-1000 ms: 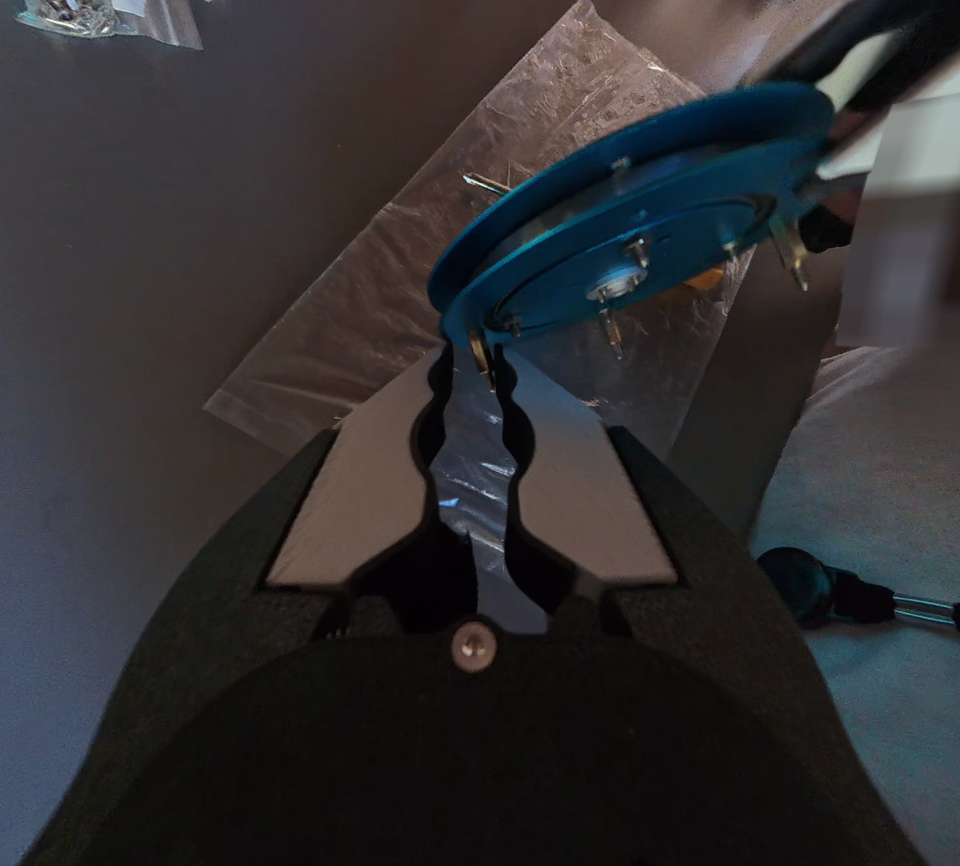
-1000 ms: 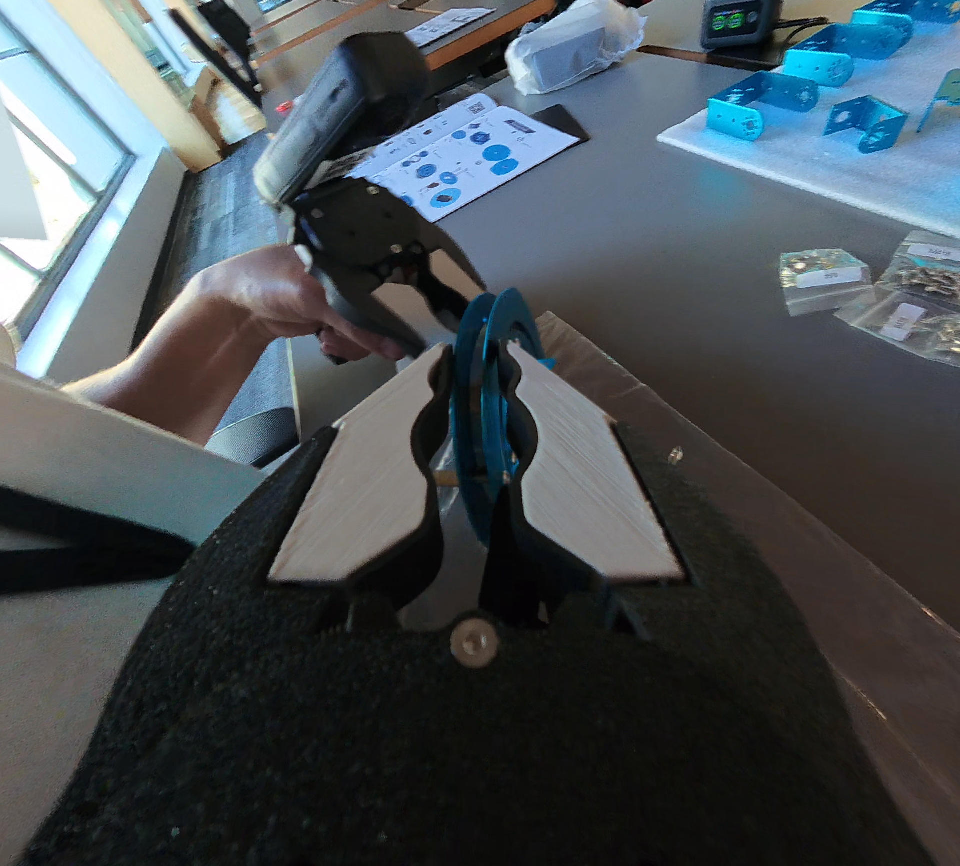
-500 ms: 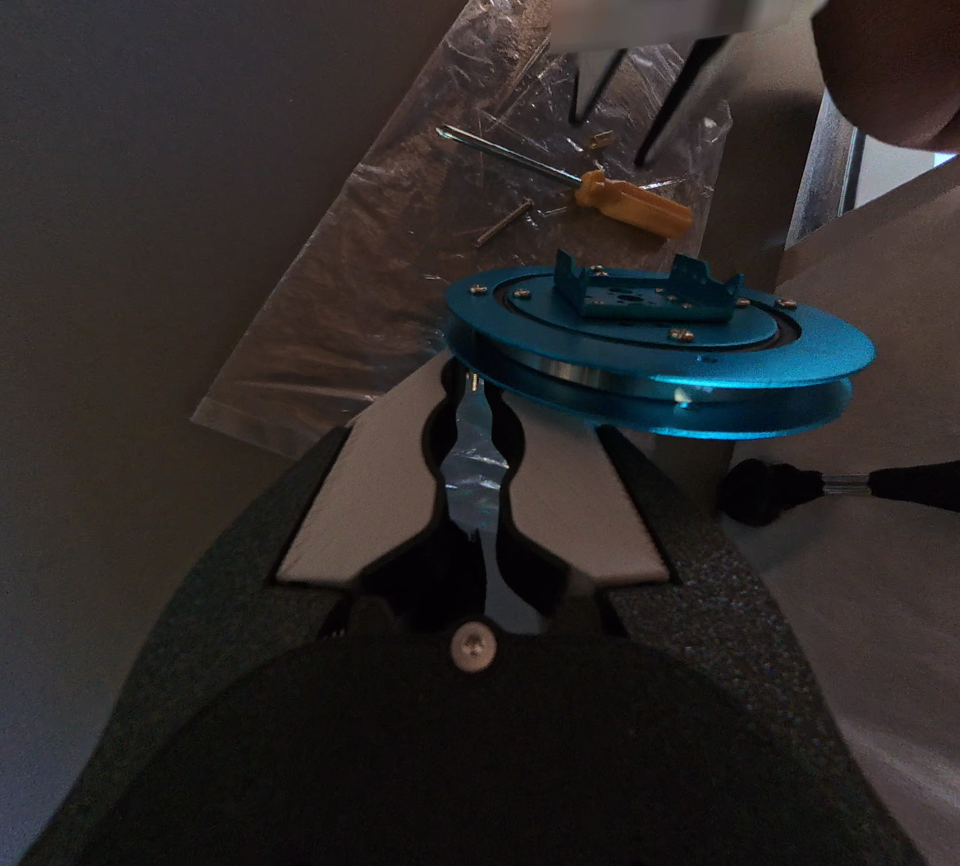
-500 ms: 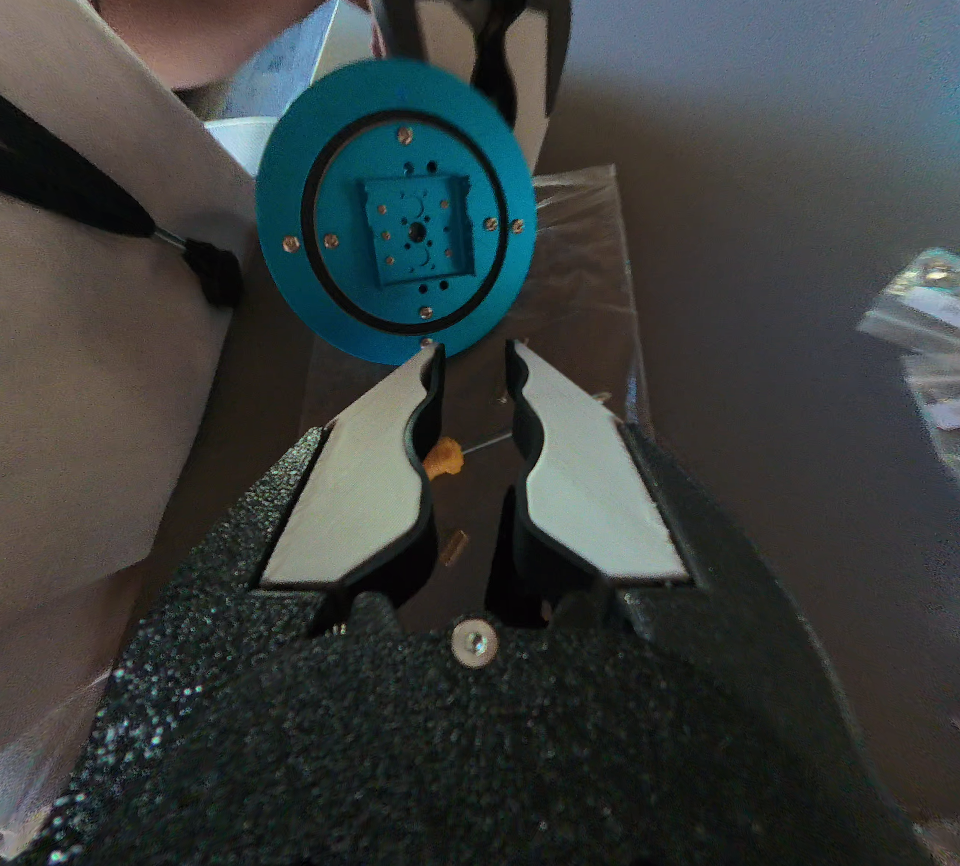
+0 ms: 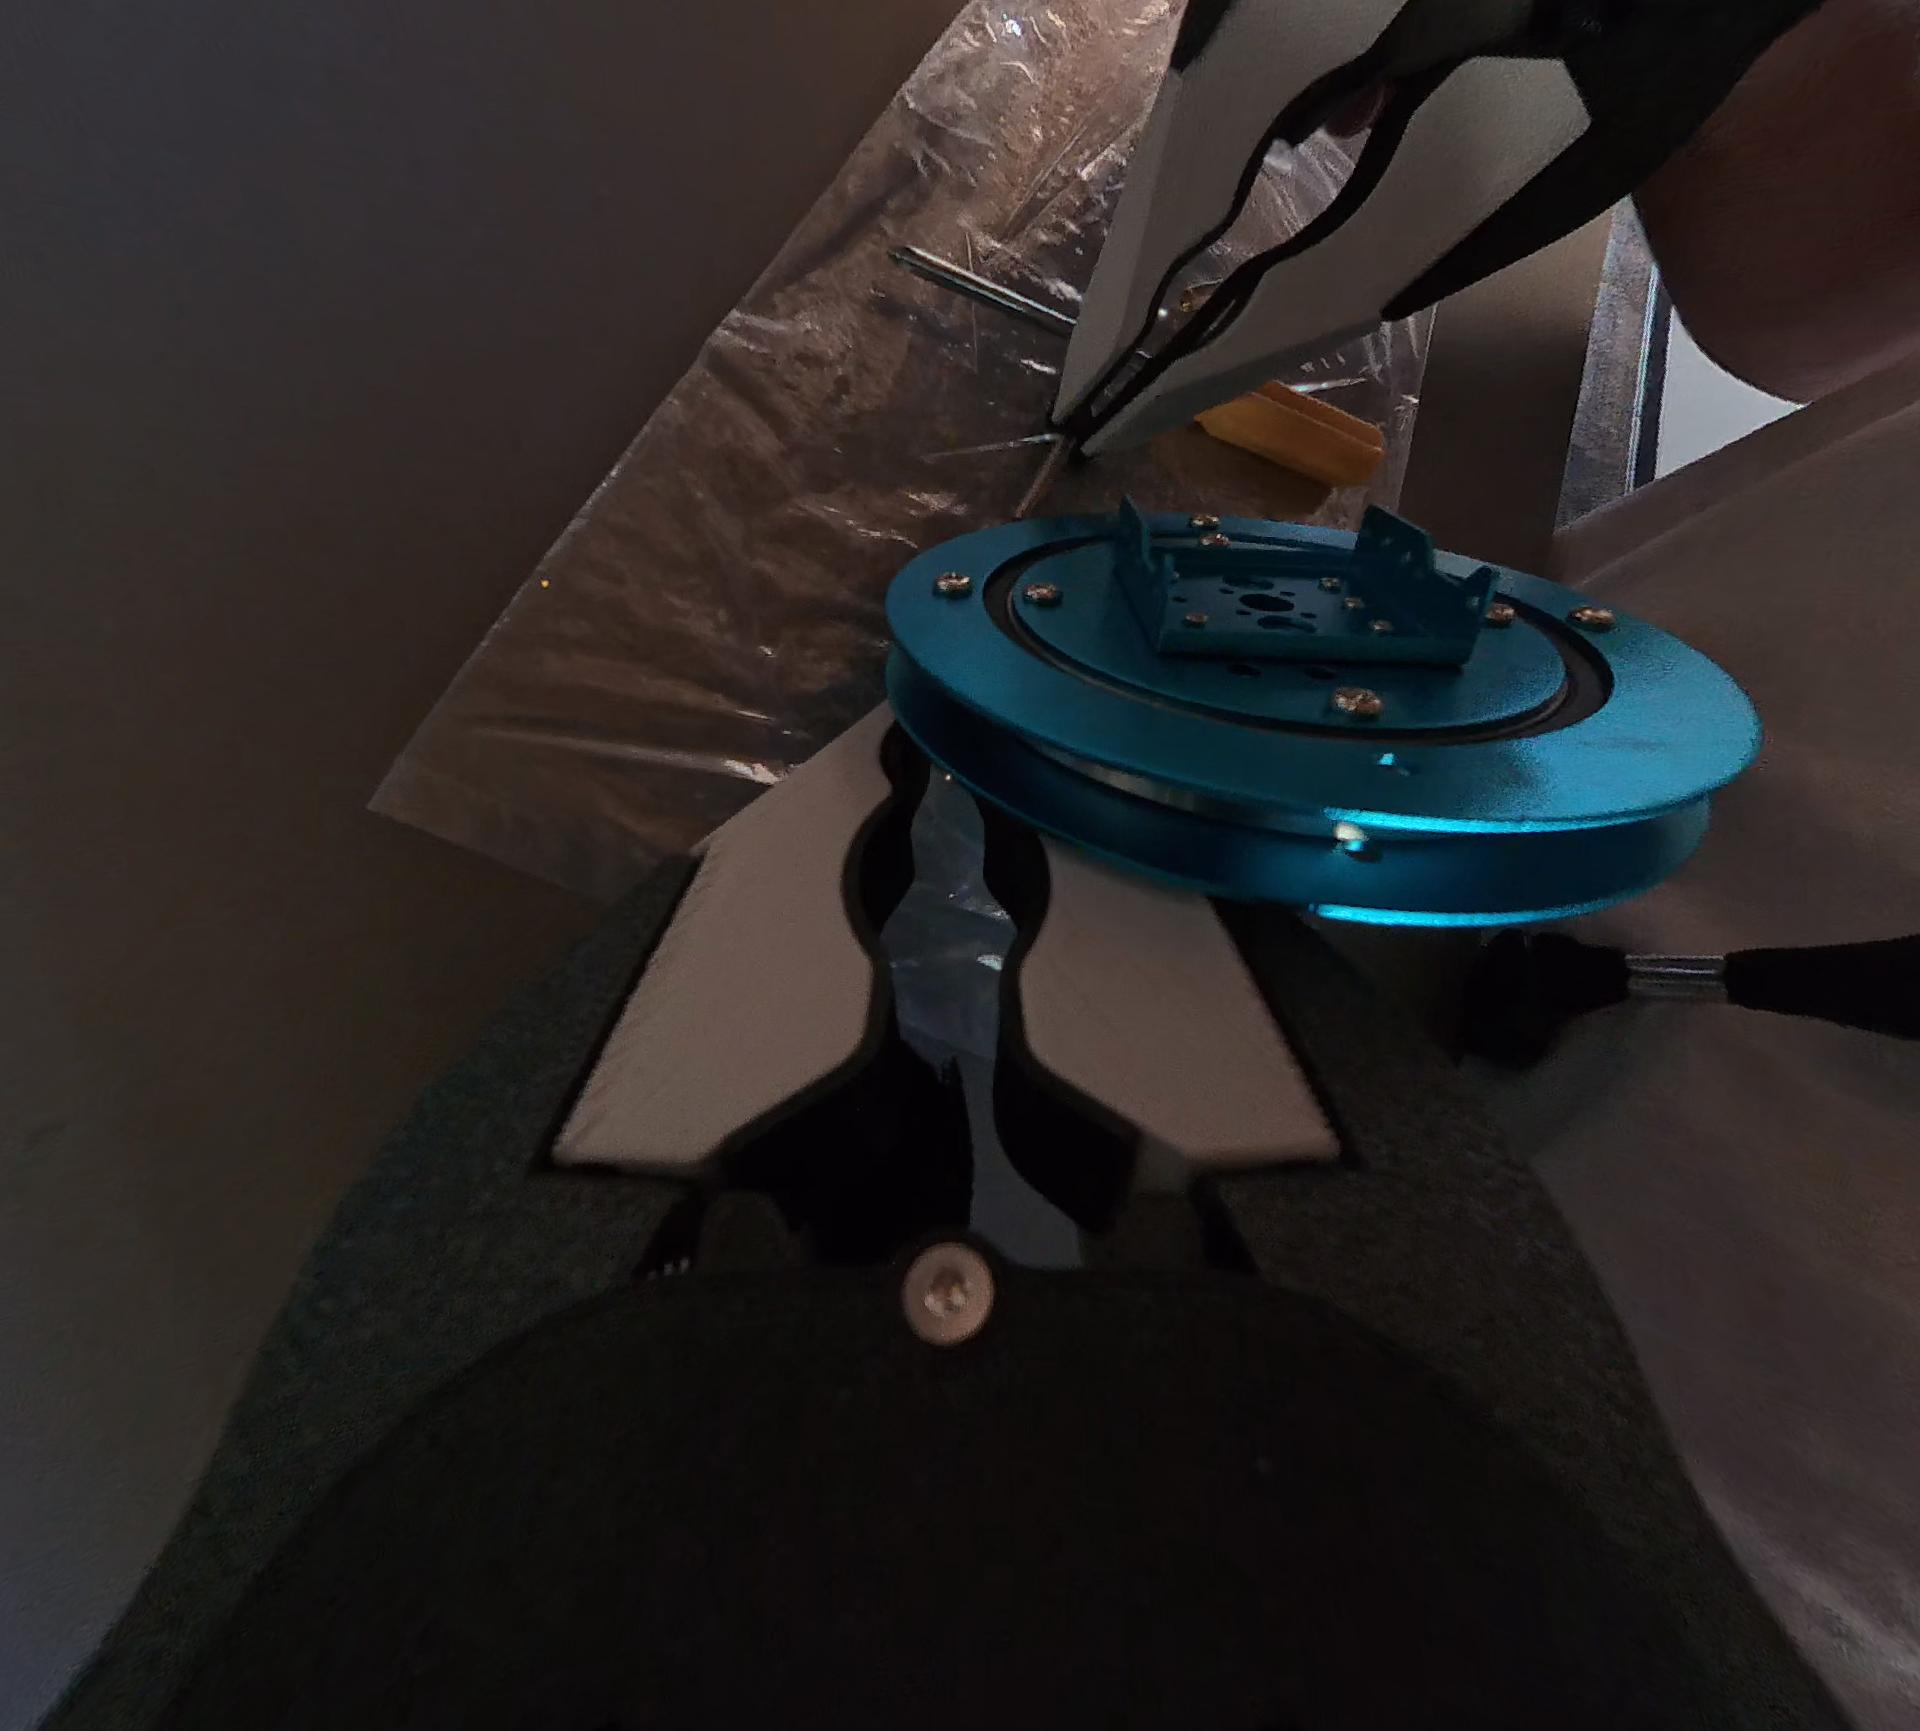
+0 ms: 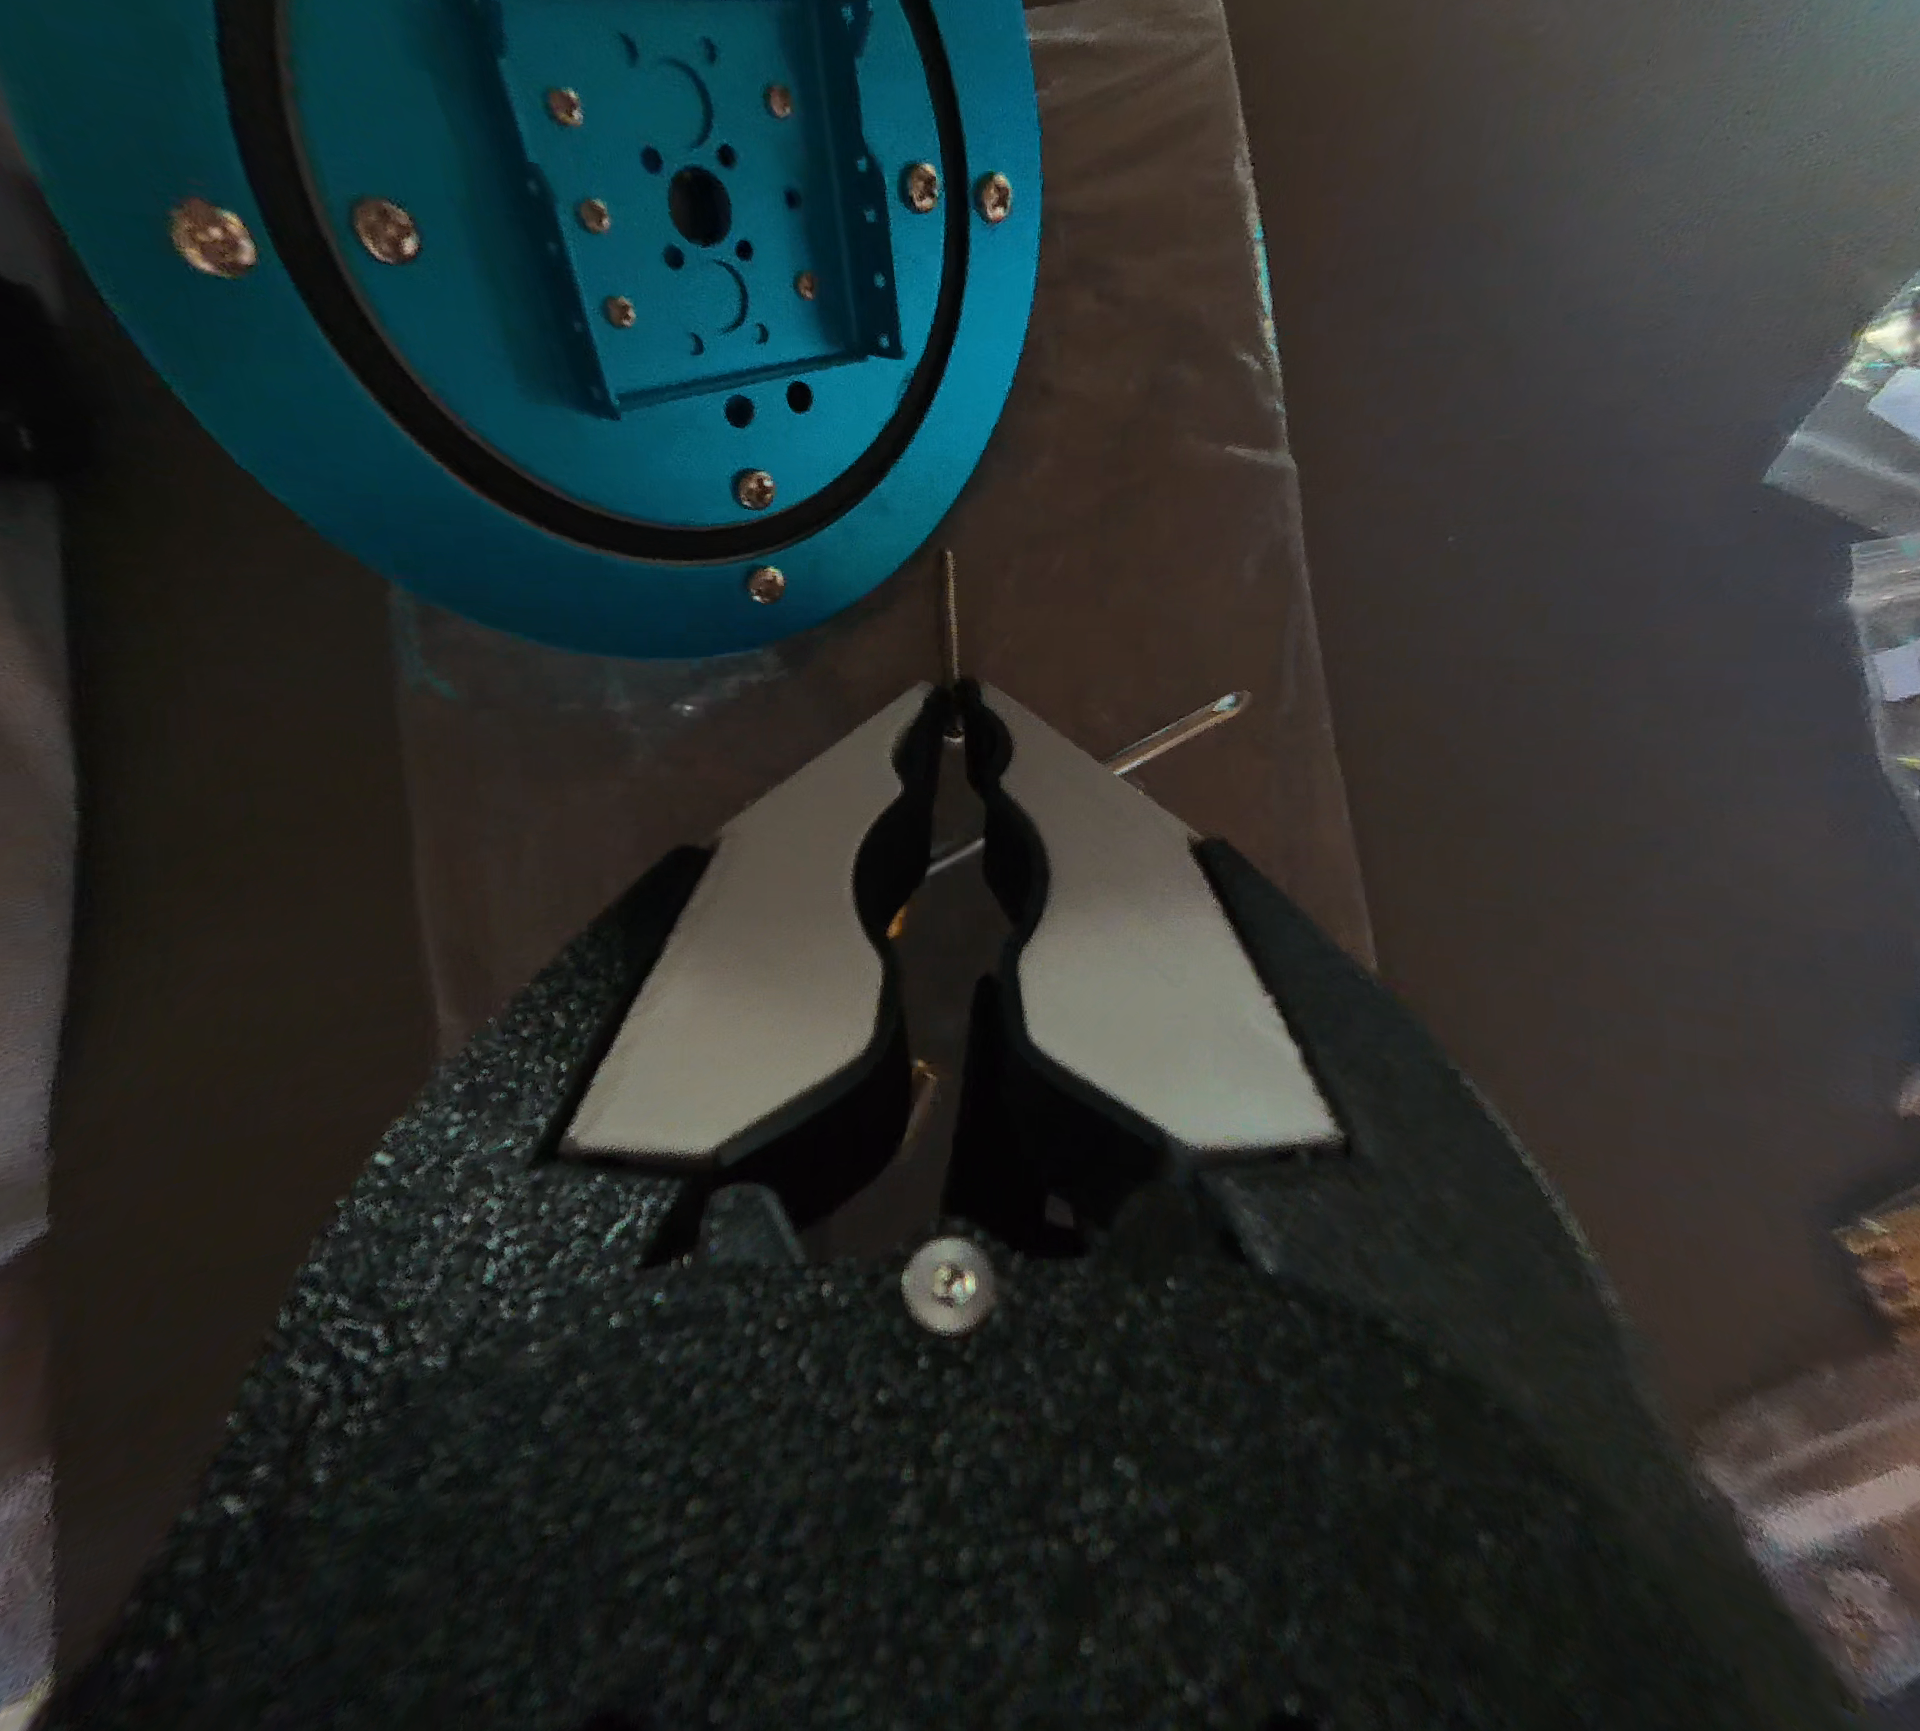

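Note:
My left gripper (image 5: 920, 746) is shut on the rim of a blue round disc assembly (image 5: 1320, 715) and holds it nearly flat above the table. A square blue bracket (image 5: 1299, 616) is screwed to the disc's top. In the right wrist view the disc (image 6: 520, 455) fills the upper left. My right gripper (image 6: 951, 715) is shut on a thin long screw (image 6: 945, 621) over a clear plastic sheet (image 6: 1164, 455). The screw sticks out past the fingertips, just below the disc's edge. The right gripper also shows in the left wrist view (image 5: 1075, 434), tips down on the sheet (image 5: 727, 590).
A yellow-handled screwdriver (image 5: 1288, 434) lies on the sheet behind the disc; its metal shaft (image 6: 1184, 741) shows to the right of my right gripper. Small clear bags of hardware (image 6: 1870, 538) lie at the right. The dark table (image 5: 364, 331) lies on the left. A person's arm (image 5: 1829, 227) is at the upper right. Across from one pair of fingers to the other is roughly 7 centimetres.
My right gripper let go of the disc, opened, dropped to the plastic sheet and shut on the thin screw. My left gripper kept the disc and turned it from tilted to nearly flat.

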